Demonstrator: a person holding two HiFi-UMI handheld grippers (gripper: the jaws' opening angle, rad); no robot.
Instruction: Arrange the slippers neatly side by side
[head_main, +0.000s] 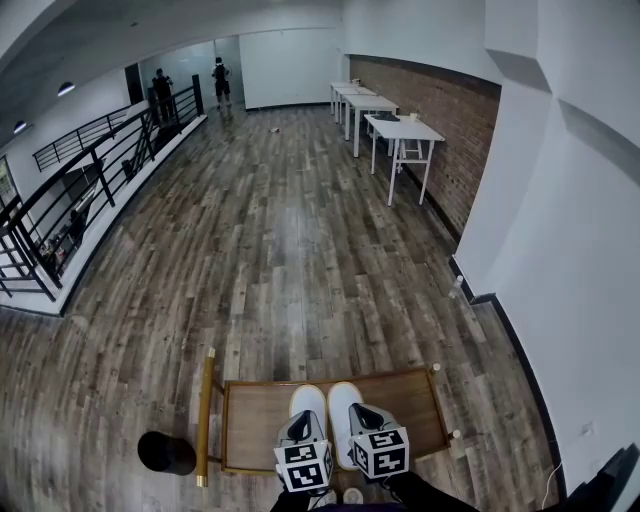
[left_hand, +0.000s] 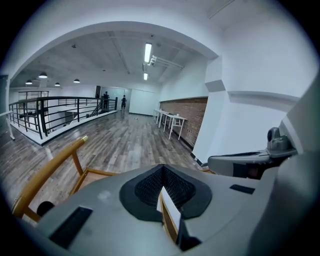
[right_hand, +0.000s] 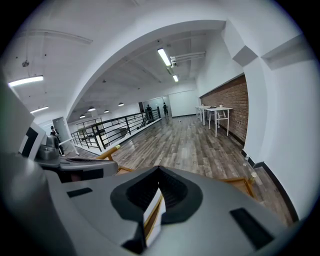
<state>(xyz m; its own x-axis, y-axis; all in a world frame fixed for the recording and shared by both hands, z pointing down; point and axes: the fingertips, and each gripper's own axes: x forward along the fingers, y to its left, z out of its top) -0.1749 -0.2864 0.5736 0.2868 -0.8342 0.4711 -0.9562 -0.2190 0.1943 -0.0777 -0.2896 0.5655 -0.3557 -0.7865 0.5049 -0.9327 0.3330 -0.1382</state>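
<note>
At six o'clock, two white slippers (head_main: 343, 400) lie side by side on a wooden tray (head_main: 255, 420), toes toward twelve. My left gripper (head_main: 300, 428) and right gripper (head_main: 366, 420) hang over the heels, jaws clenched on nothing. The arranging looks finished; next I would lift both grippers clear.

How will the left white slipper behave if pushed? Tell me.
The left slipper looks thin and low, so it is probably light and somewhat floppy. It lies flat on the wooden tray, so it would likely slide rather than tip or roll.
</note>
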